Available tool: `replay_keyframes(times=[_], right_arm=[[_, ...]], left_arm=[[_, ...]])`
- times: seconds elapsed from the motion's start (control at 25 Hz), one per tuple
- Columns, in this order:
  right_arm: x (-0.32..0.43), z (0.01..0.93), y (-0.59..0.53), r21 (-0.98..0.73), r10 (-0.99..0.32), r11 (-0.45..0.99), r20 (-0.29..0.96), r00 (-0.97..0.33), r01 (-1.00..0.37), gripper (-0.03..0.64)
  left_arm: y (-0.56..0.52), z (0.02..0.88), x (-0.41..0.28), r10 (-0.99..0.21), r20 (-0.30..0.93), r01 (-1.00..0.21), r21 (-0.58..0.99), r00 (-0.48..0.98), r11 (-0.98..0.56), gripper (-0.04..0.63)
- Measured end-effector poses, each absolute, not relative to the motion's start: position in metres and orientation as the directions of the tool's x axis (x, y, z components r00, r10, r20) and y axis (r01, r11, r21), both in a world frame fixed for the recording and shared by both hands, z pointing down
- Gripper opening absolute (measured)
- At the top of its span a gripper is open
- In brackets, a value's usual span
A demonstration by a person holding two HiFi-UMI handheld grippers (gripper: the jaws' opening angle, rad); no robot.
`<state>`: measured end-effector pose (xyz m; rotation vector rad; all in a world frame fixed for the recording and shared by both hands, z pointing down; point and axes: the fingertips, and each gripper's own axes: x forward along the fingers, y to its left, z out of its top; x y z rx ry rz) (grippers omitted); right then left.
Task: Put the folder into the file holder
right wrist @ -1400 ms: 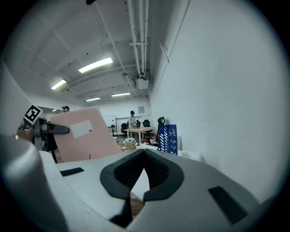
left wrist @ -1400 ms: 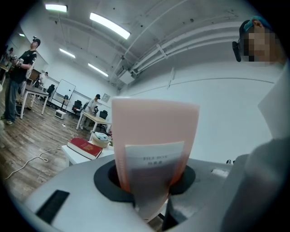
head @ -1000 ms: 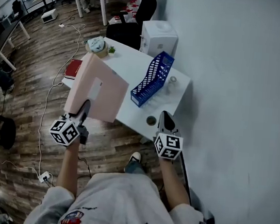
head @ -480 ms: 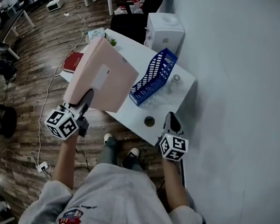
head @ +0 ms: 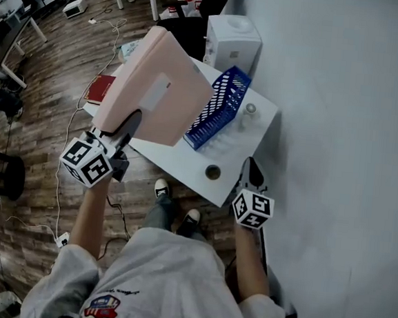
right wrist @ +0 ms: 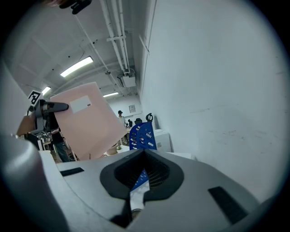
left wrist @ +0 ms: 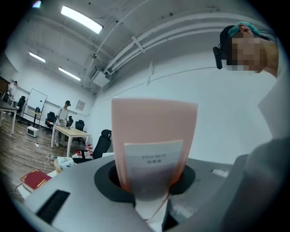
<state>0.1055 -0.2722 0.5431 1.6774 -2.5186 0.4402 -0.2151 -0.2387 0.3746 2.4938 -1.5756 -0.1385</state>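
A pink folder (head: 160,89) with a white label hangs tilted over the left half of the white table (head: 185,162). My left gripper (head: 129,126) is shut on its lower edge. In the left gripper view the folder (left wrist: 154,131) stands straight up out of the left gripper (left wrist: 150,201). The blue perforated file holder (head: 221,107) stands on the table just right of the folder, apart from it. My right gripper (head: 252,172) hovers at the table's near right corner, shut and holding nothing. In the right gripper view the file holder (right wrist: 143,134) and the folder (right wrist: 86,124) lie beyond the right gripper (right wrist: 136,199).
A white appliance (head: 230,41) and a black chair (head: 185,39) stand behind the table. A red book (head: 101,89) lies at its left end. A round hole (head: 213,171) and a small clear jar (head: 249,111) are near the holder. The wall runs along the right. Cables trail on the floor.
My left gripper has raised the folder and carried it right, closer to the file holder. The right gripper has shifted slightly right. The person's feet have stepped nearer the table.
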Motion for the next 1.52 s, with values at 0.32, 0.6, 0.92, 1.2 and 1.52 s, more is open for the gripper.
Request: replay_keyframes(times=[0.32,0.6,0.92,1.2,1.52], right_arm=[[0.126,0.532,-0.274,-0.170,-0.914,0.307,0.220,-0.340,-0.936,-0.003],[0.130,0.522,-0.276,-0.167,-0.926,0.278,0.217,-0.310,-0.946,-0.003],[0.131,0.519,-0.280,-0.163,-0.929,0.261,0.225,-0.294,-0.951,0.000],[0.135,0.527,-0.286,-0.164,-0.926,0.254,0.244,-0.289,-0.953,0.002],[0.136,0.538,-0.294,-0.139,-0.923,0.254,0.260,-0.283,-0.957,0.002]], left_arm=[[-0.272,0.366,-0.183,-0.859,0.020,-0.851,0.152,0.511,-0.502,0.127],[-0.293,0.370,-0.161,-0.842,0.055,-0.842,0.089,0.537,-0.531,0.127],[-0.314,0.380,-0.144,-0.828,0.072,-0.830,0.080,0.557,-0.551,0.127],[-0.336,0.400,-0.122,-0.809,0.119,-0.816,0.035,0.576,-0.577,0.126],[-0.353,0.434,-0.111,-0.806,0.164,-0.820,0.046,0.569,-0.570,0.126]])
